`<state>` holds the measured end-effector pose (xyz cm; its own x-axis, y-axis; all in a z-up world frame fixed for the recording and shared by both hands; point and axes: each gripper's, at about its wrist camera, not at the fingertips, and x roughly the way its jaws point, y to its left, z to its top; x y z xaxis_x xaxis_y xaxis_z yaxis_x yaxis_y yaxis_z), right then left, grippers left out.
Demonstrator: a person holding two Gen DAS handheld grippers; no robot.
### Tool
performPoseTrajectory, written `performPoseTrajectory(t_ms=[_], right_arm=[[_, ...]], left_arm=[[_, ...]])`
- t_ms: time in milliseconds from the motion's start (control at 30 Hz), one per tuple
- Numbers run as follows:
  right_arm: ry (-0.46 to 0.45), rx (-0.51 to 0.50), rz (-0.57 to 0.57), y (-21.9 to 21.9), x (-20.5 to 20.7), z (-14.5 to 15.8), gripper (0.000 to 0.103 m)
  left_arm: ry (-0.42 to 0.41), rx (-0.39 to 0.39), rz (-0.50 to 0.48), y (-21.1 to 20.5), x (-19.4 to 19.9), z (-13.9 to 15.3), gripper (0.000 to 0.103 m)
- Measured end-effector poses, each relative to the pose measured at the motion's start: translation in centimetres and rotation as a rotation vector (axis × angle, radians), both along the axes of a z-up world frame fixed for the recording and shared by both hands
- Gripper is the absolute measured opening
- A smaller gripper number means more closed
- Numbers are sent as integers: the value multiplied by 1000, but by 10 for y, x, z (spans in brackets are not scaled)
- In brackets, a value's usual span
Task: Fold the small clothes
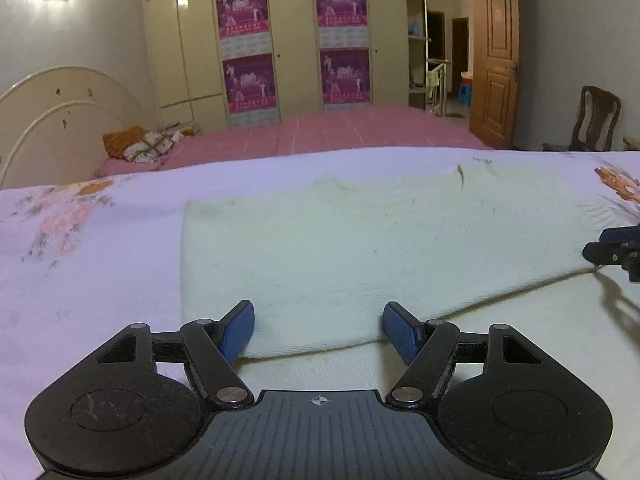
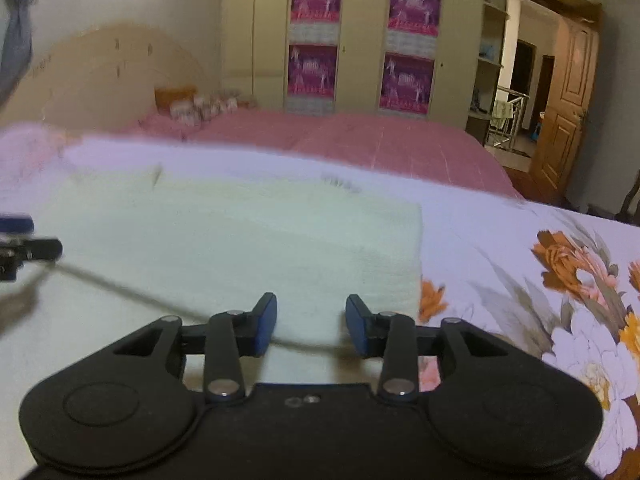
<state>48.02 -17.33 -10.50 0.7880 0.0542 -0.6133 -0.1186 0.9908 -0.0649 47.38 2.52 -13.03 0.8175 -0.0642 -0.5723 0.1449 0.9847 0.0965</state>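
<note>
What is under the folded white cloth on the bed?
Under the folded white cloth lies more of the same pale cloth, spread flat, and beneath that the flowery bedsheet. Whatever lies directly beneath the fold is covered, so it cannot be seen.

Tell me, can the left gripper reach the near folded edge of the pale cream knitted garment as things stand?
Probably yes. The left gripper is open, and the near folded edge of the pale cream knitted garment lies between its fingers with nothing over it. The right gripper is off to the side.
</note>
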Motion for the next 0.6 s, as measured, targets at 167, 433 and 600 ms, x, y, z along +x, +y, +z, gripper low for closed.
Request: performPoseTrajectory(t_ms=[167,433,600], right_arm=[[16,12,-21,-2,1,10,39],[11,46,-43,-13,-5,6,39],[0,40,-45,-12,-8,8,39]], left_arm=[[0,-11,2,-1,-6,2,71],[-1,-9,0,5,6,8,71],[-2,-12,-1,6,7,7,71]])
